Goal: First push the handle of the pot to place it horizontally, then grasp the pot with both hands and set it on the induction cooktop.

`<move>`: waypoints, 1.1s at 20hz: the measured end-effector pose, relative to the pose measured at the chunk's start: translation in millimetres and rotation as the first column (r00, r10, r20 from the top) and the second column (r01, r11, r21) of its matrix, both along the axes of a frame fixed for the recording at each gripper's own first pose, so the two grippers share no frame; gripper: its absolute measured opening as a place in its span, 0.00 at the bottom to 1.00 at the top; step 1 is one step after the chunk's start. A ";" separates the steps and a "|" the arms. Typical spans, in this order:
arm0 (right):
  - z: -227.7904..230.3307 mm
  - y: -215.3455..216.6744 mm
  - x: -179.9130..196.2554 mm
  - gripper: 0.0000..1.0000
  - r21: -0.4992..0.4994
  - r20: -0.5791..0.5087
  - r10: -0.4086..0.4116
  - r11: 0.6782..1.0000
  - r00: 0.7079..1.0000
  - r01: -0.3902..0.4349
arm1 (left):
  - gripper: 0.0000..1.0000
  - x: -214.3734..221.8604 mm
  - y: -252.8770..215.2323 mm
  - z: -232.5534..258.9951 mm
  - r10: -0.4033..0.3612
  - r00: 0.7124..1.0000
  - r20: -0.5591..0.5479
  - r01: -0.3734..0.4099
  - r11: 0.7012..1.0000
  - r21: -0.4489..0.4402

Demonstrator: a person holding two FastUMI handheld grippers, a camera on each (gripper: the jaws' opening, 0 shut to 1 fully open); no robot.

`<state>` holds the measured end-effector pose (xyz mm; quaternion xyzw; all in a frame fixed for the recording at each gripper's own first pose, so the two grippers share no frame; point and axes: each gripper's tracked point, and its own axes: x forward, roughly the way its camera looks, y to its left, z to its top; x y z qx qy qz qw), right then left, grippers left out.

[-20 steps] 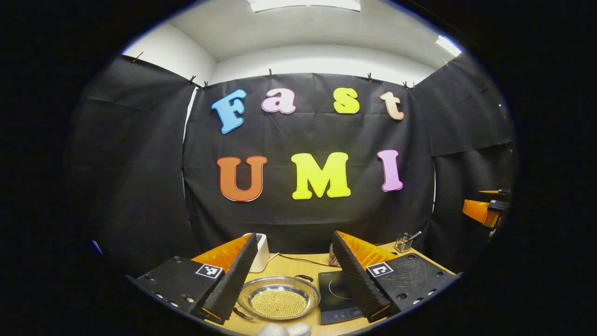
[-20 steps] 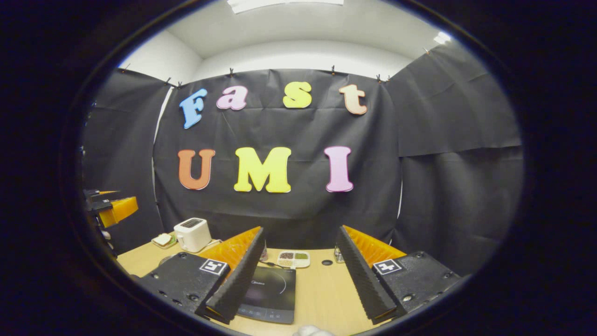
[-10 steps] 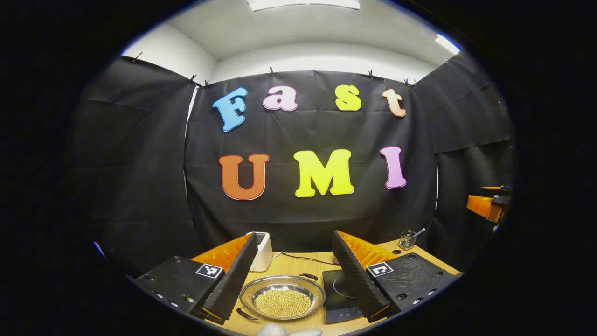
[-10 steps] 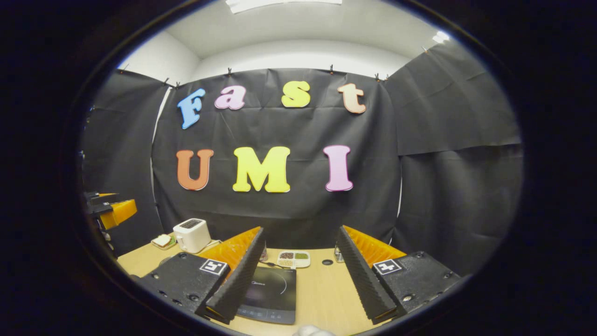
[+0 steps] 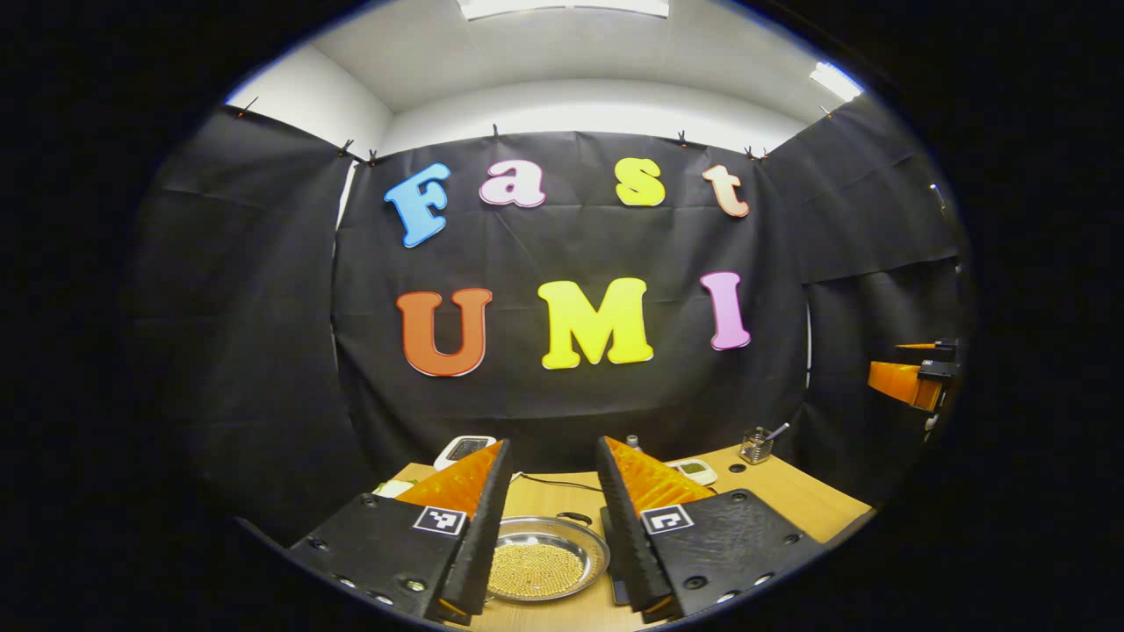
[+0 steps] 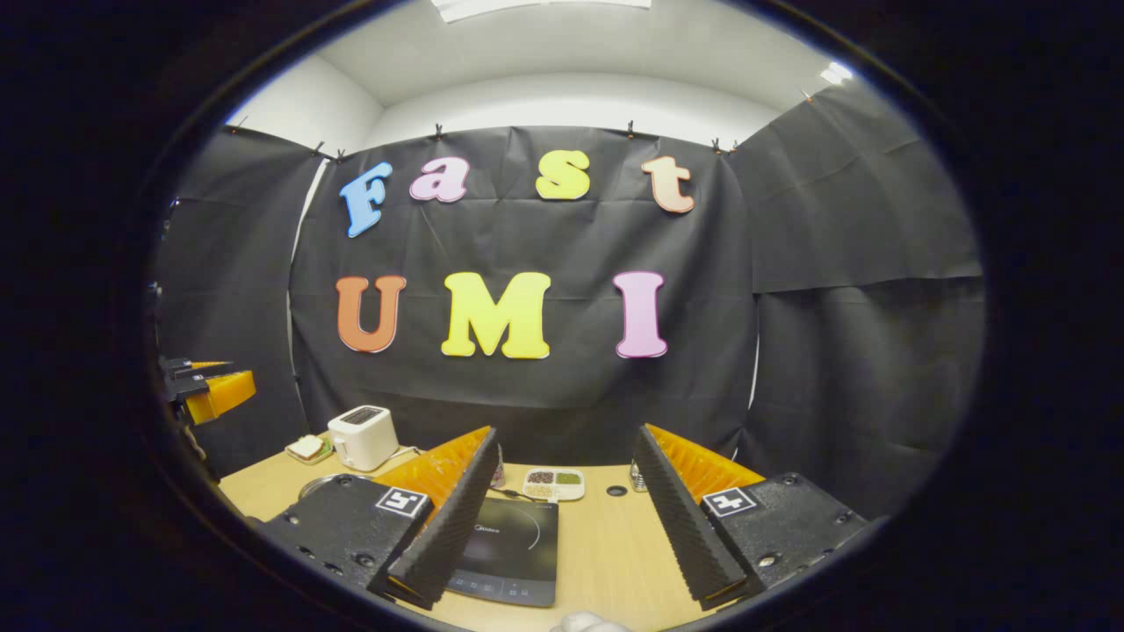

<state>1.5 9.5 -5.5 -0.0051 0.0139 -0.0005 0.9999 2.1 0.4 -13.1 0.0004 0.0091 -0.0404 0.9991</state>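
A shallow steel pot (image 5: 546, 562) holding yellow beads rests on the wooden table (image 5: 817, 505). Its dark loop handle (image 5: 575, 518) points toward the back. In the left gripper view, my left gripper (image 5: 551, 443) hovers above the pot, open with a narrowed gap and nothing between its fingers. A black induction cooktop (image 6: 514, 549) lies flat just right of the pot; in the right gripper view, my open right gripper (image 6: 565, 430) hangs over it and the bare table beside it. The right gripper (image 5: 909, 382) also appears far right in the left gripper view, and the left gripper (image 6: 206, 391) far left in the right gripper view.
A white toaster (image 6: 362, 436) and a small plate of food (image 6: 307, 449) stand at the back left. A divided dish (image 6: 553, 483) sits behind the cooktop. A wire utensil holder (image 5: 755, 445) stands back right. A gloved hand (image 6: 584, 623) shows at the bottom edge.
My left gripper's fingers have drawn closer together and it has shifted, so the pot now sits framed between them. The right gripper has hardly moved.
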 end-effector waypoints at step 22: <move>-49.5 7.4 10.6 0.96 -0.013 -0.132 0.054 0.998 0.990 -0.056 | 0.00 -33.5 15.5 -264.5 -0.076 0.713 -0.697 0.007 0.995 -0.101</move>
